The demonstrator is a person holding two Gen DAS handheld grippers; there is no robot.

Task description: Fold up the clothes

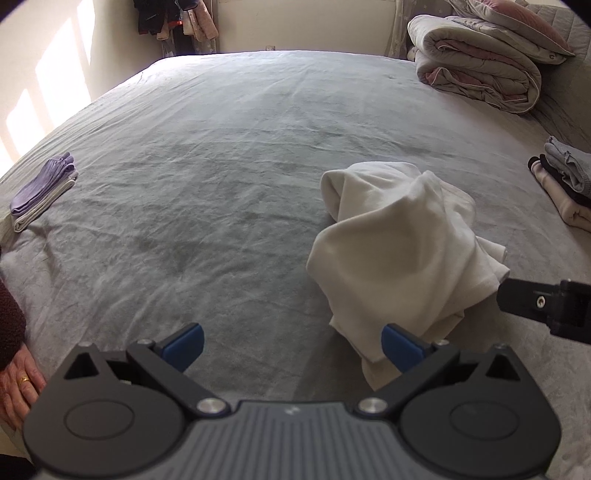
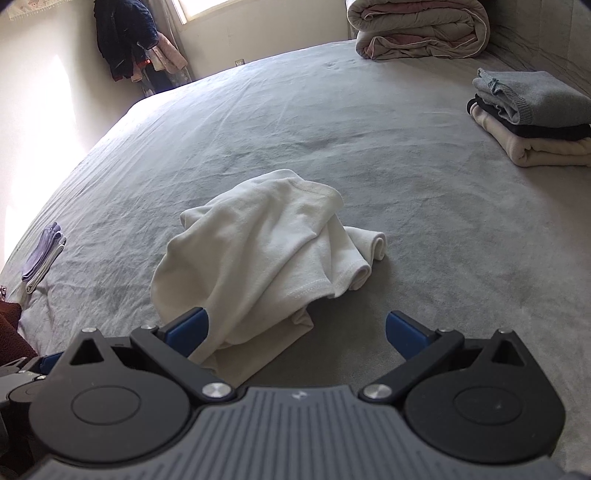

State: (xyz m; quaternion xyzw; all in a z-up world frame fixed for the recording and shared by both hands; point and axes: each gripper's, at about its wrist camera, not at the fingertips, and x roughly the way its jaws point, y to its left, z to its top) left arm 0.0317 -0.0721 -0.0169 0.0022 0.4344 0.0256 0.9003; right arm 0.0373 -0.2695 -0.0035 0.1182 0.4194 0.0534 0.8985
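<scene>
We hold both tongs low over the bed (image 1: 221, 155), pointing forward across the grey sheet. The left tongs (image 1: 291, 345) are spread wide and hold nothing; their right blue pad sits just in front of the near corner of the white shirt (image 1: 399, 243), though we cannot tell whether it touches the cloth. A hand (image 1: 18, 387) with a ring rests on the bed edge at the far left of that view, below a dark sleeve.

The right tongs (image 2: 297, 334) are also spread wide and empty. Their left pad lies against or just before the shirt's (image 2: 258, 251) near fold, while the right pad stands over bare sheet.

The shirt lies crumpled in a heap near the front middle of the bed, between the two tongs. A small stack of folded purple and white clothes (image 1: 42, 190) sits far to the left. A pile of folded grey, dark and cream clothes (image 2: 532, 118) sits to the right, and a rolled quilt (image 2: 417, 29) lies at the far corner.
</scene>
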